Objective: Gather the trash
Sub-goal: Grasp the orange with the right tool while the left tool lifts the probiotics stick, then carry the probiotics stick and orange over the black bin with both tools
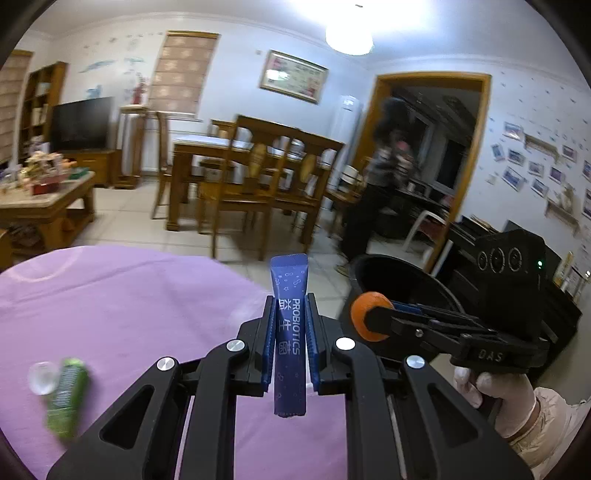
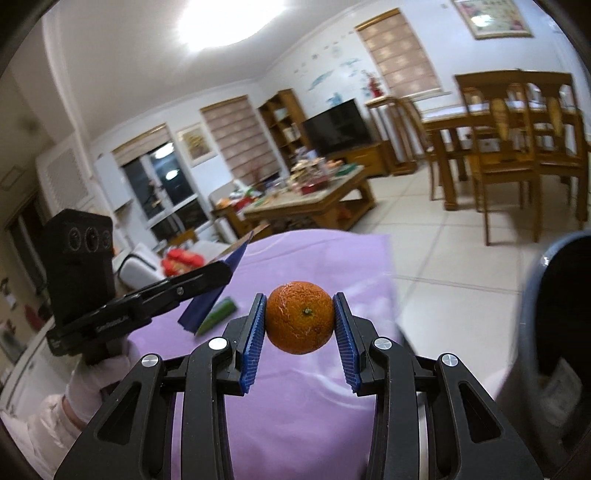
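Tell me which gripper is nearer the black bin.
Right. The right gripper, holding the orange, hangs at the black bin rim; the left gripper is back over the purple tablecloth.

1 sachet (image 1: 290, 332), 1 orange (image 2: 300, 316), 1 green wrapper (image 1: 66, 398), 1 bin (image 1: 399, 280).

**A lived-in family living and dining room**

The cameras are looking across an ordinary home. A wooden dining table (image 1: 207, 147) with matching high-backed chairs (image 1: 273, 173) is standing on a pale tiled floor (image 2: 443, 236). A flat television (image 1: 82, 123) is sitting on a low wooden cabinet beside a bookshelf (image 1: 38, 103). A wooden coffee table (image 2: 314, 203) is carrying a clutter of small household things. Patterned blinds (image 1: 183, 74) are covering the windows, a framed picture (image 1: 293, 76) is hanging on the wall, and rows of small photographs (image 1: 532, 166) are lining another wall. A round ceiling lamp (image 1: 349, 35) is glowing overhead. A tall white air conditioner (image 1: 345, 129) is standing by a wood-framed doorway (image 1: 432, 158), where a blurred person (image 1: 384, 173) is standing.
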Motion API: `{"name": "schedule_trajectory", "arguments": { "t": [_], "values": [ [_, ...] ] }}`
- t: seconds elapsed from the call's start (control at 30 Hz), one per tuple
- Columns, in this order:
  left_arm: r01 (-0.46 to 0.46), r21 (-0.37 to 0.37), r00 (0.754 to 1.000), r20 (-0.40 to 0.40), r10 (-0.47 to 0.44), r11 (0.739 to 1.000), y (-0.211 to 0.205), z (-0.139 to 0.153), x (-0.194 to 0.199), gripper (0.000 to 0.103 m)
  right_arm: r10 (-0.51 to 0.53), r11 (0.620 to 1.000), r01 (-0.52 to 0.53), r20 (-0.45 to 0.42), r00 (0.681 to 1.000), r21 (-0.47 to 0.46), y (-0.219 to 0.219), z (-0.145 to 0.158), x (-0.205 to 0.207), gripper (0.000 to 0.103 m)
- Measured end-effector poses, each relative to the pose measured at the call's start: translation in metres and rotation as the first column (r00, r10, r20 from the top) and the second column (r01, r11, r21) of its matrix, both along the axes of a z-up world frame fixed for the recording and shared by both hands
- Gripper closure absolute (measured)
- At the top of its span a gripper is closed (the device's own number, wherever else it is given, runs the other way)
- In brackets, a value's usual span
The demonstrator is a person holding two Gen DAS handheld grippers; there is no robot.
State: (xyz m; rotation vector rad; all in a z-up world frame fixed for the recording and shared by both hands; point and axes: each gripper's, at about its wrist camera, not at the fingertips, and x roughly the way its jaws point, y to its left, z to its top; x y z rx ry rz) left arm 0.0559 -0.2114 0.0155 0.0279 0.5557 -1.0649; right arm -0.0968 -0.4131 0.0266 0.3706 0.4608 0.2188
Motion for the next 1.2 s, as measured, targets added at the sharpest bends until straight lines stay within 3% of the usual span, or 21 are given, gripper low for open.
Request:
{"name": "schedule_trajectory", "arguments": {
  "t": [0.27,0.57,0.83,1.2],
  "values": [
    [0.129,-0.012,0.992,-0.008,-0.13,0.992,-0.077,-0.008,-0.028,0.088,-0.16,0.986,0.159,0.032,0.987,0.042,-0.087,-0.007,-0.061,0.066],
    [0.244,0.014,0.969,-0.052,-0.243,0.97,-0.15,-0.033,-0.054,0.088,-0.342,0.937,0.337,0.043,0.939,0.097,-0.178,-0.025,-0.111,0.066],
    [0.302,0.039,0.95,-0.098,-0.297,0.953,-0.193,-0.049,-0.056,0.088,-0.423,0.901,0.417,0.03,0.906,0.122,-0.216,-0.038,-0.12,0.066],
    [0.374,0.102,0.926,-0.083,-0.367,0.922,-0.23,-0.066,-0.068,0.088,-0.505,0.855,0.497,0.015,0.863,0.149,-0.243,-0.045,-0.117,0.066]
  ]
}}
